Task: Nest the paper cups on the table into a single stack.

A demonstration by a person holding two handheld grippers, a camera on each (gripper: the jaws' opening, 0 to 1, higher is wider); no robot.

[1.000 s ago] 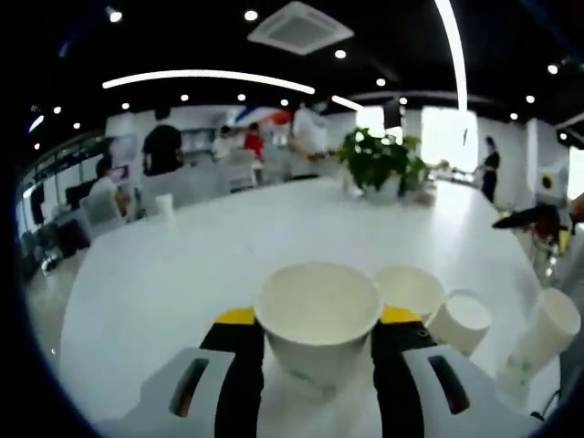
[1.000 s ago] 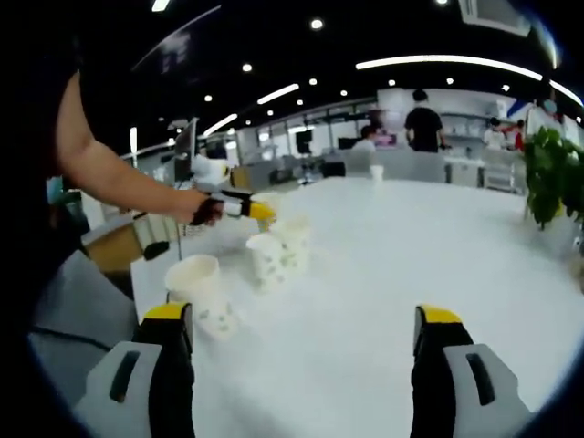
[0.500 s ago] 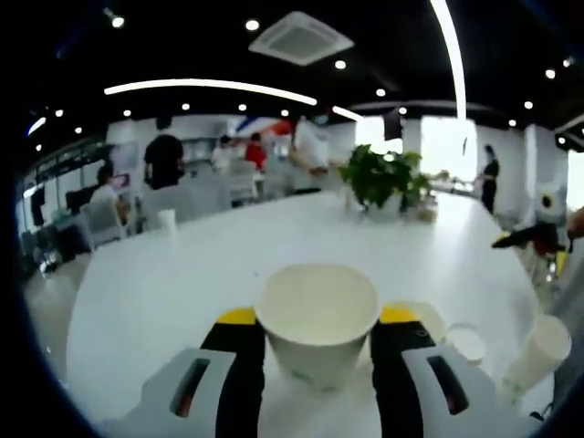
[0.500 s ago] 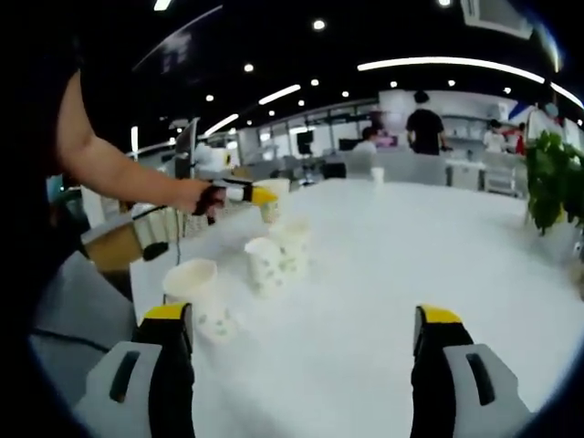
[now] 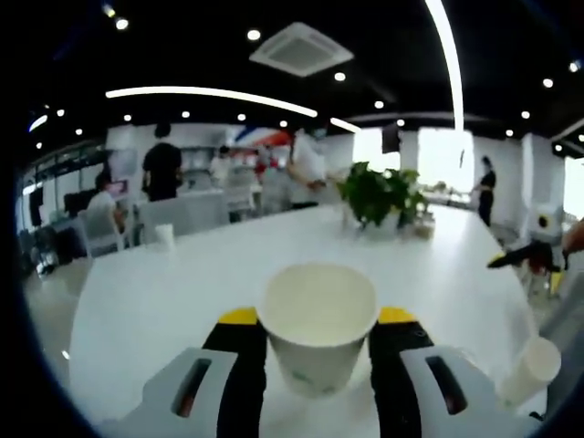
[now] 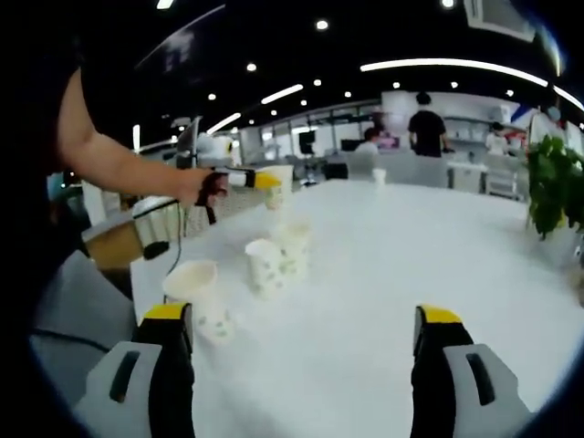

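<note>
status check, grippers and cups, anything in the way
Left gripper shut on a paper cup, held above the table. Right gripper open, empty. Three cups standing on the table. Nothing in the way.

Two grippers: left gripper [image 5: 316, 319] clamped on the held cup [image 5: 318, 315], right gripper [image 6: 306, 315] spread wide, nothing between its jaws. One potted plant [image 6: 555, 182]. Five paper cups in the right gripper view, all left of the potted plant: the held cup, near cup [image 6: 196, 292], middle cup [image 6: 265, 265], back cup [image 6: 294, 242], far cup [image 6: 378, 173]. One white table [image 6: 438, 246]. One ceiling vent [image 5: 301, 47]. One bare forearm [image 6: 119, 169]. Several background people, too blurred for a firm count.
</note>
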